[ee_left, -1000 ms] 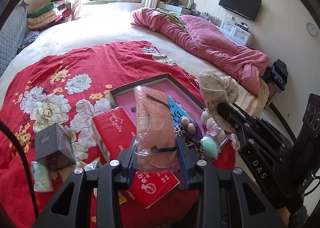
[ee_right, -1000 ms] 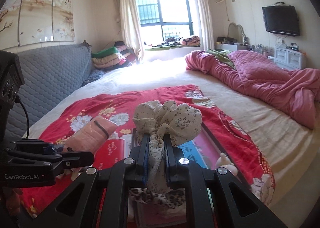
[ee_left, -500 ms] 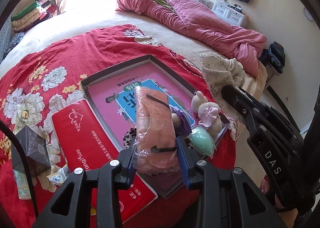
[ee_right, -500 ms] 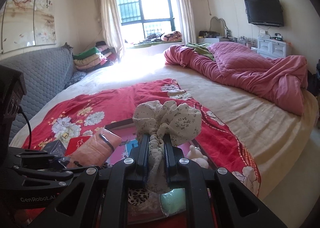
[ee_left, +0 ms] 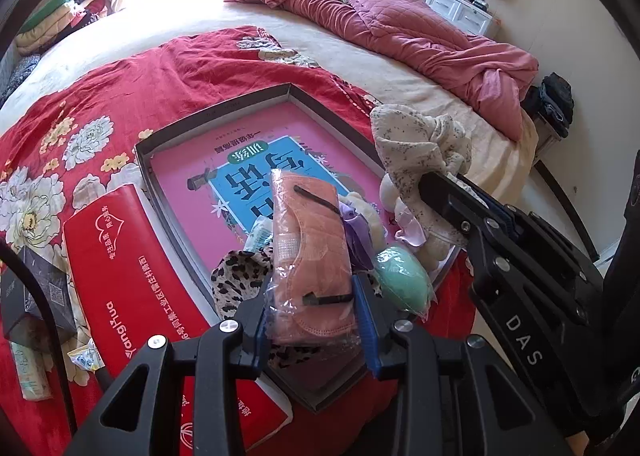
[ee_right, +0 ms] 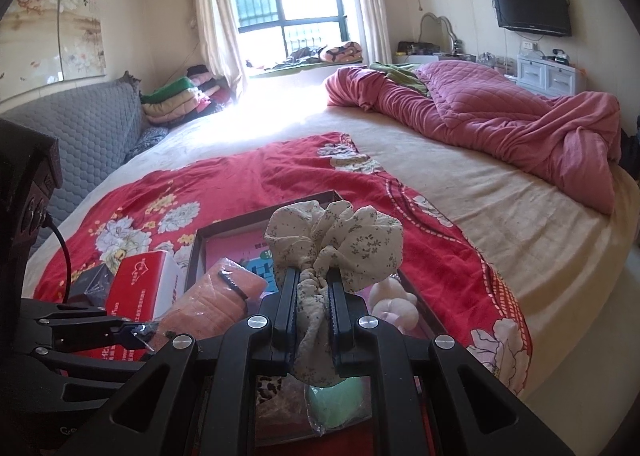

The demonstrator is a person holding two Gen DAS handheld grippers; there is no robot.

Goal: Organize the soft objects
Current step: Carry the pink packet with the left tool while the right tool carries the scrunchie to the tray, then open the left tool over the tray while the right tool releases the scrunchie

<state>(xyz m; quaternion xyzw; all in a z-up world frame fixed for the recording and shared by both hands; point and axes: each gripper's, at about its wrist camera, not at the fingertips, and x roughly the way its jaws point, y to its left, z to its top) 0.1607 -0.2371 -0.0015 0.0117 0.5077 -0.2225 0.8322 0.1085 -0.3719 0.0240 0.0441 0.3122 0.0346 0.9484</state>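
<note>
Left gripper (ee_left: 314, 308) clamping bagged masks (ee_left: 310, 252), right gripper (ee_right: 313, 296) pinching floral scrunchie (ee_right: 334, 238)

Leopard-print cloth (ee_left: 236, 280): partly hidden behind the clear pack of pink masks (ee_left: 310, 252) and the left gripper (ee_left: 312, 320). Pale plush toy (ee_left: 432, 232): largely covered by the floral cloth bundle (ee_left: 416, 148) and the right gripper (ee_left: 460, 200). Pink book (ee_left: 208, 172): lower cover hidden under soft items. Small wrapped packet (ee_left: 32, 372) at left edge: print too small to read.
</note>
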